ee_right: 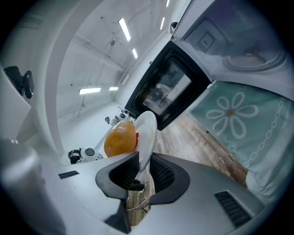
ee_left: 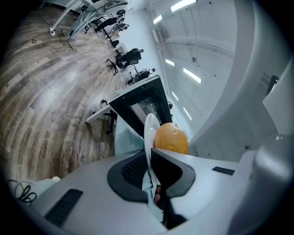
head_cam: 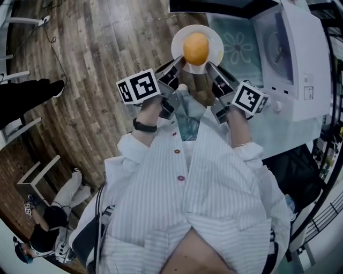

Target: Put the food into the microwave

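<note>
- Here, the plate (head_cam: 213, 35) hangs at the top centre of the head view, above the line where the wooden floor (head_cam: 91, 59) meets the flowered cloth (head_cam: 241, 51). Its right rim overlaps the cloth's left edge.
- The round orange food (head_cam: 196, 48) sits in the middle of the plate; whether it is fruit or a bun is hard to tell.
- The left gripper (head_cam: 178, 64) is clamped on the plate's lower-left rim and the right gripper (head_cam: 211, 66) on its lower-right rim. Each gripper's own view shows the rim edge-on, pinched between the pads.
- The white microwave (head_cam: 303, 64) stands at the upper right on the cloth, its cavity facing the plate, with a stretch of cloth between them.
- Its dark-framed door (head_cam: 225, 5) juts out along the top edge, just above the plate, and is cut off by the frame.
- The wearer's striped shirt (head_cam: 225, 187) fills the lower half and hides whatever lies beneath.
- At the lower left a second person (head_cam: 48, 230) is on the floor, well apart from the plate.
</note>
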